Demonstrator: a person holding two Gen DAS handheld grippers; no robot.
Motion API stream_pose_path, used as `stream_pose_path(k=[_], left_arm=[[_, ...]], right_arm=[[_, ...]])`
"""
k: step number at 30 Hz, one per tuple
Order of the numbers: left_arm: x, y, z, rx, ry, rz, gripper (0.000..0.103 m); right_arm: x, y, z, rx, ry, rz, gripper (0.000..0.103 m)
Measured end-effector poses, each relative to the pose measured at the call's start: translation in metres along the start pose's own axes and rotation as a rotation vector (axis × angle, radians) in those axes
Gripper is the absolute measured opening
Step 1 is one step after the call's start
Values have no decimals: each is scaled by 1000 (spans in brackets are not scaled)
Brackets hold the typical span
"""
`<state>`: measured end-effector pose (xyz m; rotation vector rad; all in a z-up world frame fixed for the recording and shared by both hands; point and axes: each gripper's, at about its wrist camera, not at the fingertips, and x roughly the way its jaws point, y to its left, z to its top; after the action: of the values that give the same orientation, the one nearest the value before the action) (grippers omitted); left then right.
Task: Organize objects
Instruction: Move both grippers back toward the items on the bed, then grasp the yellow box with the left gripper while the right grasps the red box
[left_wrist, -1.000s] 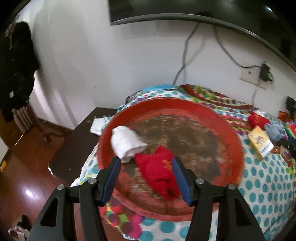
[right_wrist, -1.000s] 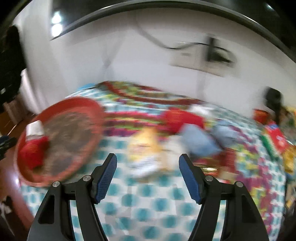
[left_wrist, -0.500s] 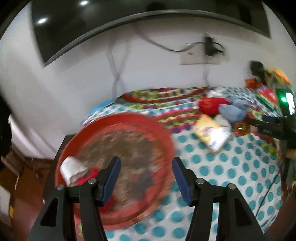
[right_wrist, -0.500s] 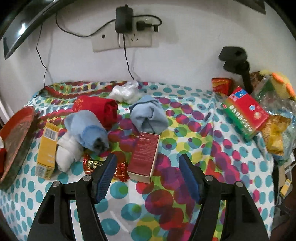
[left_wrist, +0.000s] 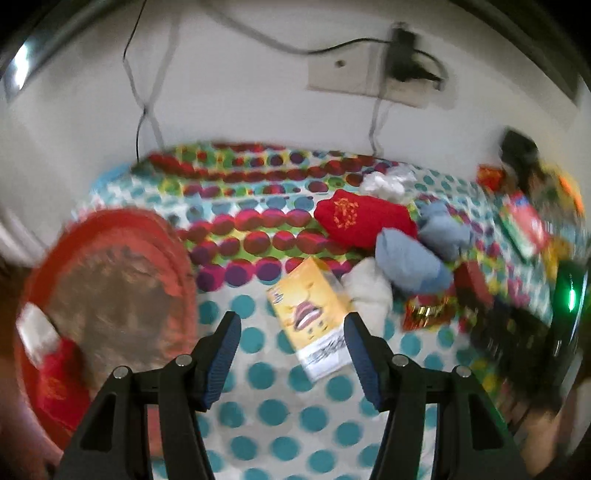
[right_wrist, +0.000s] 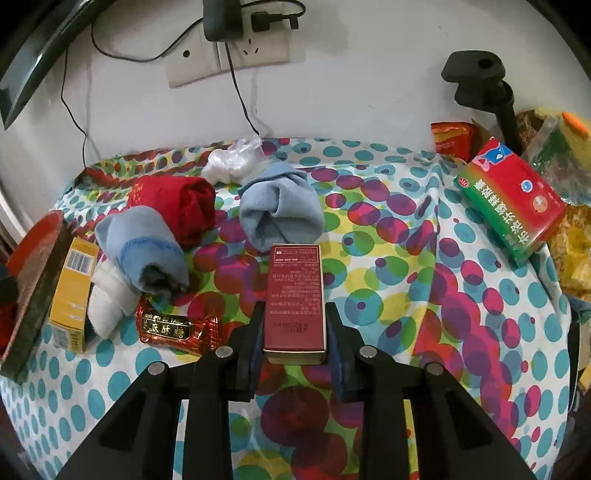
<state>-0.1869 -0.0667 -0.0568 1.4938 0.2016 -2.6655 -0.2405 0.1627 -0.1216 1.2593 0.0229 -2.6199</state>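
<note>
Right gripper (right_wrist: 293, 341) jaws have closed onto the dark red box (right_wrist: 295, 299); left gripper (left_wrist: 291, 349) jaws gape wide, empty

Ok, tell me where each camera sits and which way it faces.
Left wrist: rides the left tongs, open, facing the yellow box and red tray; both fingers show.
Right wrist: rides the right tongs, facing the wall socket; fingers flank the dark red box.
Shared: yellow box, red roll, spotted cloth.

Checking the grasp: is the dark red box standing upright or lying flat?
Lying flat: the dark red box rests lengthwise on the tablecloth, right gripper shut on it.
</note>
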Motion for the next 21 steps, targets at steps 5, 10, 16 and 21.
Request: stream_pose_path(k=[5, 10, 16, 21], left_arm=[[28, 16, 12, -241, 103, -115, 60], [54, 11, 4, -288, 171, -114, 60], [65, 4, -5, -267, 148, -116, 60], [62, 3, -8, -137, 81, -82, 59]], right_arm=[[0, 1, 0, -4, 4, 3, 29], [-1, -2, 1, 14, 2, 25, 29], [-1, -2, 2, 22, 2, 34, 29], [-2, -1, 3, 20, 2, 31, 29]])
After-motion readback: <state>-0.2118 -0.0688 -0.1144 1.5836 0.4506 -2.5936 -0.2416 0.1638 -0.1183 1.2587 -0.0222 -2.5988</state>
